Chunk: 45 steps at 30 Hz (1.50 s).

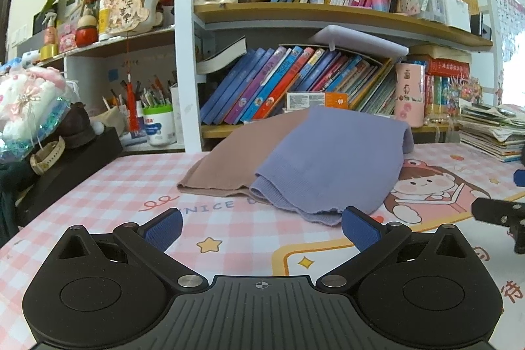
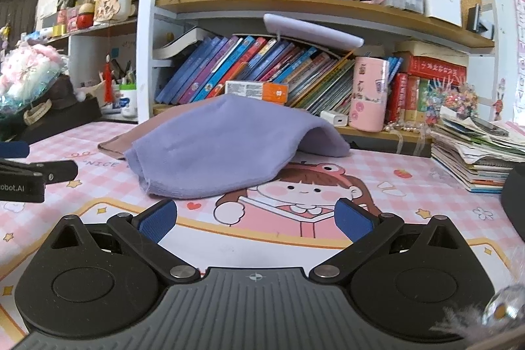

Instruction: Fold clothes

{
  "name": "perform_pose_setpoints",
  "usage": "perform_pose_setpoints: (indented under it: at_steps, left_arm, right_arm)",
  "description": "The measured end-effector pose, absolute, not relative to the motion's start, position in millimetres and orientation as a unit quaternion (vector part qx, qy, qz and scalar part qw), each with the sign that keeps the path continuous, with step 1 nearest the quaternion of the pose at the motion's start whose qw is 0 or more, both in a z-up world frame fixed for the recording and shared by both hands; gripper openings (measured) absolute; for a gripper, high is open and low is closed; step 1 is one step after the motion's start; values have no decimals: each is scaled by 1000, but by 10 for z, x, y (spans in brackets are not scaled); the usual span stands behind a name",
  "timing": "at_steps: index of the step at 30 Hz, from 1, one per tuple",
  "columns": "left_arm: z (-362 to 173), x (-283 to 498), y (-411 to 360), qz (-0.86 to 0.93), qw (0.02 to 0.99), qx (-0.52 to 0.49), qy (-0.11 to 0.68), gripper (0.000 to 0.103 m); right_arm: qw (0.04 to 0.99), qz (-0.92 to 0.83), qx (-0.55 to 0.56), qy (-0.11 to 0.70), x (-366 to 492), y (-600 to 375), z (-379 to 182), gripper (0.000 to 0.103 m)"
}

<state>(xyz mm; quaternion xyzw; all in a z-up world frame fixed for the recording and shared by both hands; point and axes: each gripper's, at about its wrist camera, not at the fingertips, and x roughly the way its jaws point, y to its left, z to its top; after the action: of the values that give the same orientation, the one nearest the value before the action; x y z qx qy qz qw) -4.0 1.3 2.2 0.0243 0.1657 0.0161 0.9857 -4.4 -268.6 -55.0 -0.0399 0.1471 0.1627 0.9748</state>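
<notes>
A lavender knit garment [image 1: 331,166] lies folded on the pink desk mat [image 1: 137,182], overlapping a tan garment [image 1: 236,156] on its left. Both also show in the right wrist view, the lavender one [image 2: 223,143] in front and the tan one [image 2: 115,145] peeking out at its left. My left gripper [image 1: 261,227] is open and empty, just in front of the lavender hem. My right gripper [image 2: 254,218] is open and empty, a little short of the lavender garment. Each gripper shows at the edge of the other's view, the right [image 1: 498,212] and the left [image 2: 36,174].
A bookshelf [image 1: 295,12] packed with books stands behind the garments. A pink cup [image 2: 367,94] and a stack of magazines [image 2: 475,153] sit at the back right. A black box [image 1: 65,166] with plush toys is at the left.
</notes>
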Motion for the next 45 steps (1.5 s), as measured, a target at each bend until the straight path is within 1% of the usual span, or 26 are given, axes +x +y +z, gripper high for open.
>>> perform_pose_setpoints:
  at_steps: [8,13,45]
  left_arm:
    - [14,-30,6,14,985,27,169,103]
    - [-2,22,14,21,982,26,187,103]
    - [-11,-12,-51,28,983,41,176,103]
  right_arm:
    - [975,168,-38,141,-58,-2695,-539,103]
    - [975,170,-36,140,-64,-2696,-544,103]
    - [977,156,-20,147,-36,-2754,-556,103]
